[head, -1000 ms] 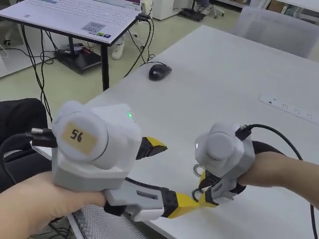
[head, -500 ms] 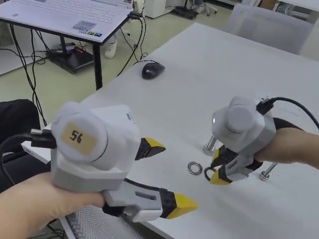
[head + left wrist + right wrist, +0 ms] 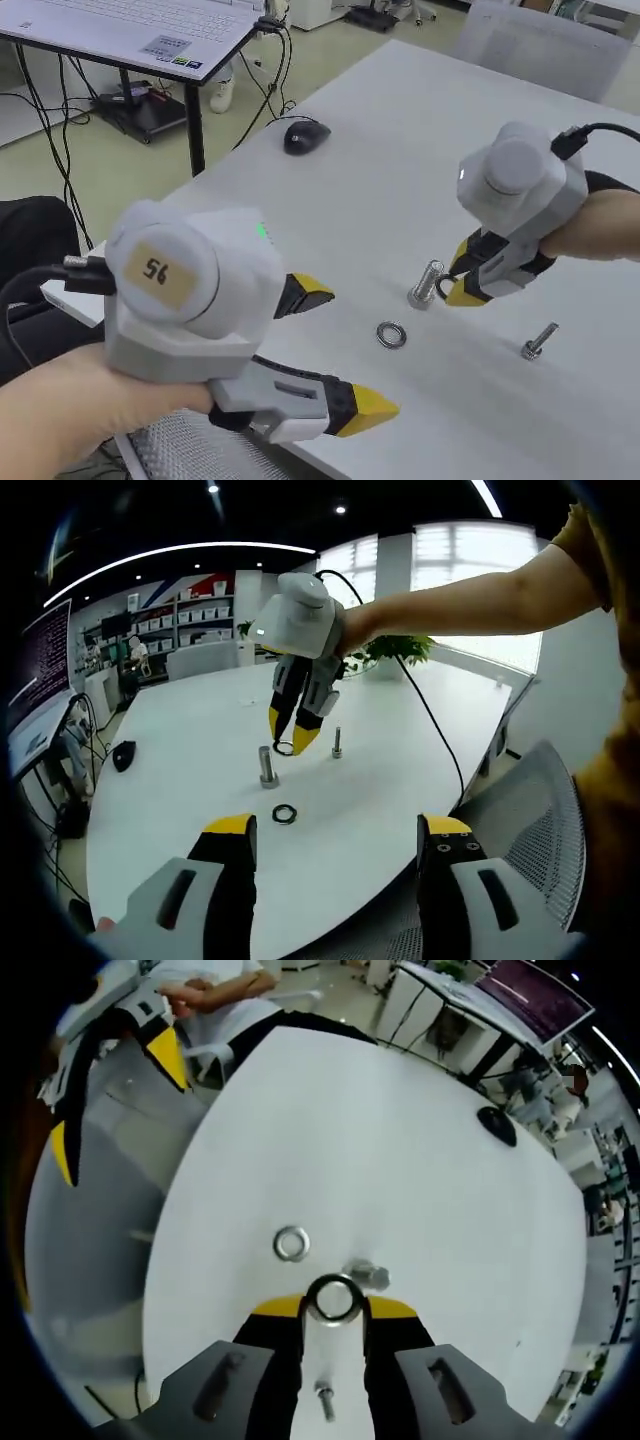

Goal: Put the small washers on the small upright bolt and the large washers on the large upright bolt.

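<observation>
The held washer [image 3: 332,1298] is a steel ring pinched edge-on between the yellow tips of my right gripper [image 3: 460,283], so that one's clamped on it. It hangs above the table, just beside the top of the large bolt [image 3: 427,285], not over it or on it from what I can see. In the right gripper view the bolt sits just up and right of the ring.

The loose washer [image 3: 391,334] lies flat on the table near the large bolt's base, on my side of it. The small bolt [image 3: 537,342] stands off to the right, well apart from the big one. Nothing sits between the ring and the large bolt.

My left gripper [image 3: 343,350] is down in the near corner with its jaws spread wide and nothing between them, well back from the bolts.

The surface is a plain white table [image 3: 420,150] with a dark mouse [image 3: 306,137] toward the far left edge. A laptop [image 3: 150,30] sits on a separate desk beyond, and there's a grey mesh chair [image 3: 540,850] by the table's edge. Office shelves and bright windows are in the background.
</observation>
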A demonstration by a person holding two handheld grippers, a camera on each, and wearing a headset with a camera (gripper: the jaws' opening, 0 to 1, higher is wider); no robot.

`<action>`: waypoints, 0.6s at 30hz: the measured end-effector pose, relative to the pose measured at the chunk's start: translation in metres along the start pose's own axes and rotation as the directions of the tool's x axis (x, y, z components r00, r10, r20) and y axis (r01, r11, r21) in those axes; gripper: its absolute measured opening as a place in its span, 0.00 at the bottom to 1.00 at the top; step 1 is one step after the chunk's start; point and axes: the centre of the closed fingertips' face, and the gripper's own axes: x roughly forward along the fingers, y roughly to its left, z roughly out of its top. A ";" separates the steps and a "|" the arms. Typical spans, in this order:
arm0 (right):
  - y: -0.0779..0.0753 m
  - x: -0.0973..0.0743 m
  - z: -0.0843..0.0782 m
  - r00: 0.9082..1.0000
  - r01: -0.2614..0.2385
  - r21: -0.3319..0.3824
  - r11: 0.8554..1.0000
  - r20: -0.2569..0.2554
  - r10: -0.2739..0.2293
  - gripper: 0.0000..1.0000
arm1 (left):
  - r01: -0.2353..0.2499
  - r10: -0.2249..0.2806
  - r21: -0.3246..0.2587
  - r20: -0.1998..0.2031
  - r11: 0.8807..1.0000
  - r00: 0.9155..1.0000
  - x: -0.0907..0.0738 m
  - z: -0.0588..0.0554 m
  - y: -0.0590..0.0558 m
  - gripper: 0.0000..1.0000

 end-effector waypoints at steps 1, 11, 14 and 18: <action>-0.004 0.000 0.001 1.000 0.002 0.000 1.000 0.003 -0.002 0.22 | -0.001 0.001 0.001 -0.001 1.000 1.000 0.001 0.000 0.001 0.64; -0.027 0.009 0.006 1.000 0.014 0.002 1.000 -0.010 -0.014 0.22 | -0.004 0.004 0.003 -0.008 1.000 1.000 0.003 0.002 0.004 0.64; -0.030 0.012 0.006 1.000 0.010 0.003 1.000 -0.013 -0.010 0.22 | -0.005 0.005 0.002 -0.009 1.000 1.000 0.002 0.002 0.005 0.64; -0.029 0.018 0.003 1.000 -0.009 0.002 1.000 -0.022 0.009 0.22 | -0.007 0.007 0.004 -0.013 1.000 1.000 0.002 0.002 0.007 0.64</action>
